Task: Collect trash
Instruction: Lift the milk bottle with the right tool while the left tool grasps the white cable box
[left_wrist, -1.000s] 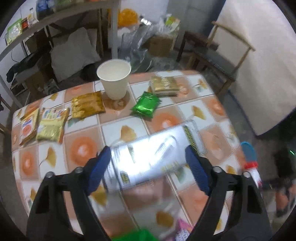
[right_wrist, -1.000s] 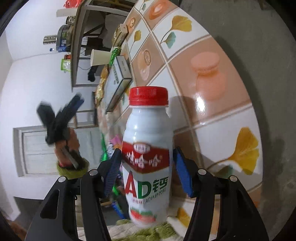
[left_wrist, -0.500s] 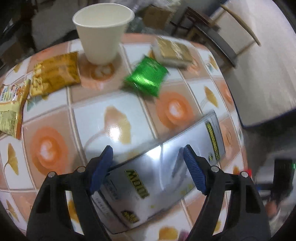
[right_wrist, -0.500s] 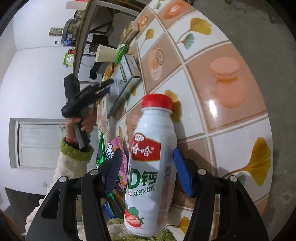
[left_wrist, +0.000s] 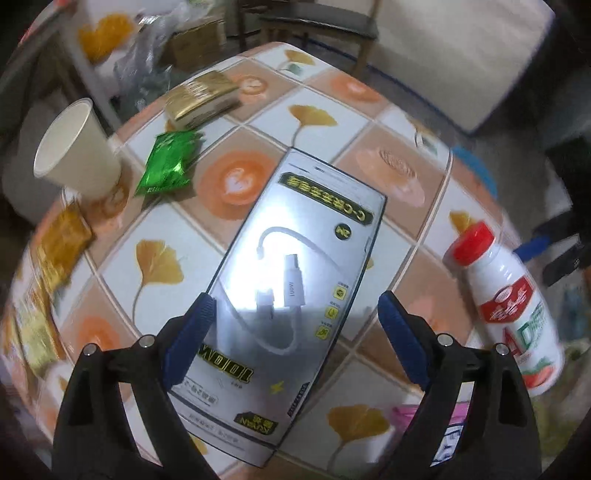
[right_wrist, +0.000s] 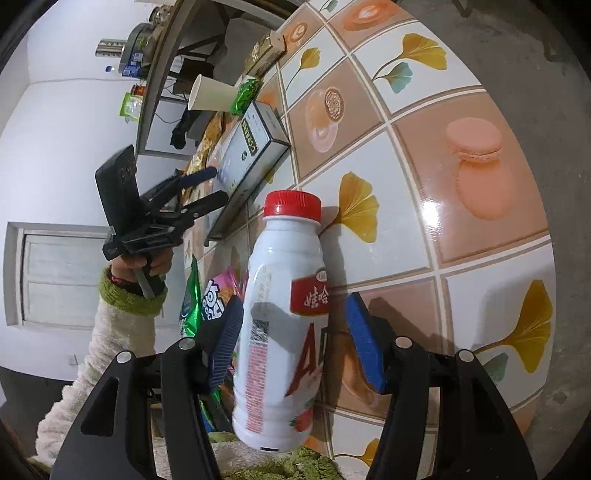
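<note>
A silver cable box (left_wrist: 295, 240) lies flat on the tiled table (left_wrist: 369, 122). My left gripper (left_wrist: 295, 299) points down over the box's near end. Its jaws are opening, and the box lies between the blue pads (left_wrist: 192, 332) without being pressed. The right wrist view shows the same left gripper (right_wrist: 218, 184) just above the box (right_wrist: 255, 144), held by a hand in a fuzzy sleeve. My right gripper (right_wrist: 295, 302) is shut on a white milk bottle (right_wrist: 280, 266) with a red cap. The bottle (left_wrist: 509, 295) leans over the table's near right edge.
A paper cup (left_wrist: 74, 155) stands at the far left, with a green packet (left_wrist: 170, 162) and a gold packet (left_wrist: 199, 96) beside it. Yellow wrappers (left_wrist: 62, 240) lie along the left edge. A pink wrapper (left_wrist: 406, 410) lies near the front. A chair (left_wrist: 314, 22) stands behind.
My left gripper came down closer over the box and rolled, so the box now runs lengthwise between wider jaws. The bottle has tilted in my right gripper.
</note>
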